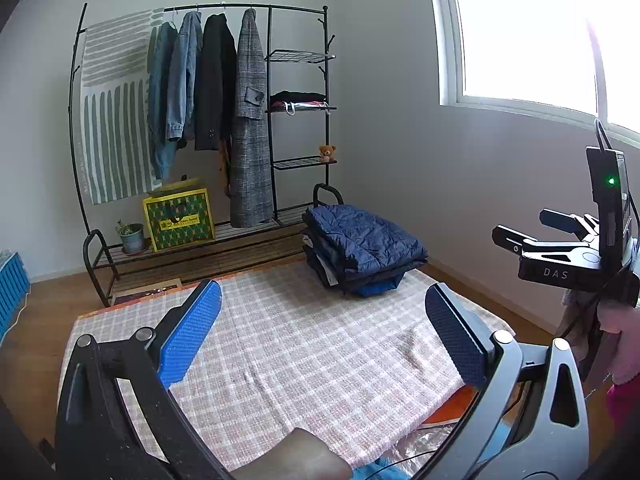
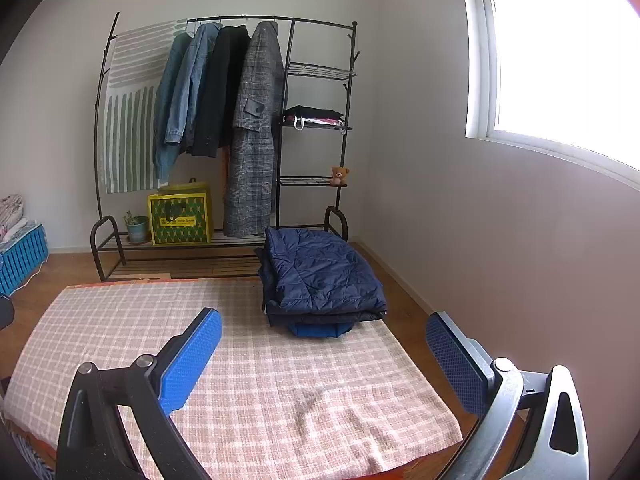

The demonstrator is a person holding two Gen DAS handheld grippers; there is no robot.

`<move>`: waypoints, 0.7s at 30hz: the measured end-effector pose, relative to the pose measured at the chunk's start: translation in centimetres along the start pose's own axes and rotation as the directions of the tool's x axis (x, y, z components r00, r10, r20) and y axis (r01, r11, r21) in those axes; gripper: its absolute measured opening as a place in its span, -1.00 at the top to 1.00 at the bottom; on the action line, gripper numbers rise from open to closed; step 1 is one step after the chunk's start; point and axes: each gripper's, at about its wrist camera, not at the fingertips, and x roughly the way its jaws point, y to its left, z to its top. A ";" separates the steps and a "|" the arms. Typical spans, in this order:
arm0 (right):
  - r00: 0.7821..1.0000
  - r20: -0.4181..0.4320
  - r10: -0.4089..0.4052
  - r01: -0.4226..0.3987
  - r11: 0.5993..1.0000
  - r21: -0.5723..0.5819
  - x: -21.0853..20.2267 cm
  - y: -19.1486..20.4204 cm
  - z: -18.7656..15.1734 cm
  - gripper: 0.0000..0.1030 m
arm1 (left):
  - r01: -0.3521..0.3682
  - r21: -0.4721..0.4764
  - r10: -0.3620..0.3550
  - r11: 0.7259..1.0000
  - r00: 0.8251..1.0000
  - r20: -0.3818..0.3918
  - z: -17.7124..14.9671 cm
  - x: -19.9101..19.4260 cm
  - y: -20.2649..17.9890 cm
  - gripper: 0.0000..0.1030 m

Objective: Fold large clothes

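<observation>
Fingers of the left gripper (image 1: 322,330) and the right gripper (image 2: 324,360) both spread wide apart with nothing between them, hovering over the bare pink-and-white checked cloth (image 2: 260,380) covering the surface. The task's things, a stack of folded clothes topped by a navy quilted jacket (image 2: 320,276), sit at the far right corner of that surface, apparently parked there to keep the middle free for spreading the next garment. More candidates, judging by the task, hang on the black metal clothes rack (image 2: 224,120) against the far wall; no unfolded garment lies within reach.
</observation>
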 end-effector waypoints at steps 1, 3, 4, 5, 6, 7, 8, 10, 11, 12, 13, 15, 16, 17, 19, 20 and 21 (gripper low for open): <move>1.000 0.001 0.003 -0.003 1.000 0.004 0.1 0.1 0.0 -0.99 | 0.005 -0.002 -0.005 1.000 1.000 -0.007 -0.1 0.2 0.0 -1.00; 1.000 0.002 0.006 -0.006 1.000 0.002 0.2 0.3 -0.1 -0.99 | 0.010 -0.007 -0.010 1.000 1.000 -0.016 -0.2 0.6 0.0 -1.00; 1.000 0.001 0.006 -0.006 1.000 -0.003 0.2 0.4 -0.2 -0.99 | 0.009 -0.009 -0.009 1.000 1.000 -0.019 -0.2 0.7 0.0 -1.00; 1.000 0.001 0.003 -0.003 1.000 -0.009 0.3 0.5 -0.2 -0.99 | 0.010 -0.011 -0.010 1.000 1.000 -0.022 -0.2 0.9 0.0 -1.00; 1.000 0.001 0.002 -0.002 1.000 -0.013 0.4 0.6 -0.3 -0.99 | 0.012 -0.013 -0.012 1.000 1.000 -0.026 -0.3 1.1 0.0 -1.00; 1.000 0.001 0.002 -0.002 1.000 -0.016 0.4 0.6 -0.3 -0.99 | 0.012 -0.015 -0.013 1.000 0.999 -0.031 -0.4 1.2 0.0 -1.00; 1.000 0.000 0.002 -0.002 1.000 -0.020 0.4 0.7 -0.3 -0.99 | 0.013 -0.019 -0.014 1.000 0.999 -0.033 -0.4 1.3 0.0 -1.00; 1.000 -0.001 -0.001 0.001 1.000 -0.030 0.5 0.9 -0.3 -0.99 | 0.016 -0.024 -0.017 1.000 0.999 -0.035 -0.5 1.4 0.0 -1.00; 1.000 -0.001 -0.003 0.003 0.999 -0.033 0.5 1.0 -0.4 -0.99 | 0.015 -0.026 -0.016 1.000 0.999 -0.034 -0.5 1.4 0.0 -1.00; 1.000 0.000 -0.004 0.004 0.999 -0.034 0.5 1.1 -0.4 -0.99 | 0.015 -0.025 -0.016 1.000 0.999 -0.033 -0.5 1.4 0.1 -1.00; 1.000 -0.002 -0.004 0.004 0.999 -0.035 0.5 1.1 -0.4 -0.99 | 0.016 -0.022 -0.017 1.000 0.999 -0.033 -0.5 1.4 0.1 -1.00; 1.000 -0.006 -0.004 0.004 0.999 -0.036 0.6 1.2 -0.5 -0.99 | 0.014 -0.022 -0.015 1.000 0.999 -0.033 -0.5 1.4 0.1 -1.00; 1.000 -0.008 -0.004 0.004 0.999 -0.036 0.6 1.2 -0.5 -0.99 | 0.016 -0.020 -0.016 1.000 0.999 -0.035 -0.5 1.4 0.1 -1.00; 1.000 -0.008 -0.003 0.003 0.999 -0.036 0.7 1.2 -0.5 -0.99 | 0.014 -0.021 -0.014 1.000 0.999 -0.035 -0.5 1.4 0.1 -1.00; 1.000 -0.010 0.000 0.000 0.999 -0.033 0.8 1.1 -0.5 -0.99 | 0.014 -0.023 -0.015 1.000 0.999 -0.037 -0.5 1.4 0.2 -1.00; 1.000 -0.011 0.001 -0.001 0.999 -0.032 0.8 1.2 -0.5 -0.99 | 0.013 -0.023 -0.014 1.000 0.999 -0.038 -0.4 1.4 0.2 -1.00; 1.000 -0.012 0.003 -0.003 0.999 -0.033 0.8 1.2 -0.5 -0.99 | 0.012 -0.023 -0.013 1.000 0.999 -0.035 -0.4 1.4 0.2 -1.00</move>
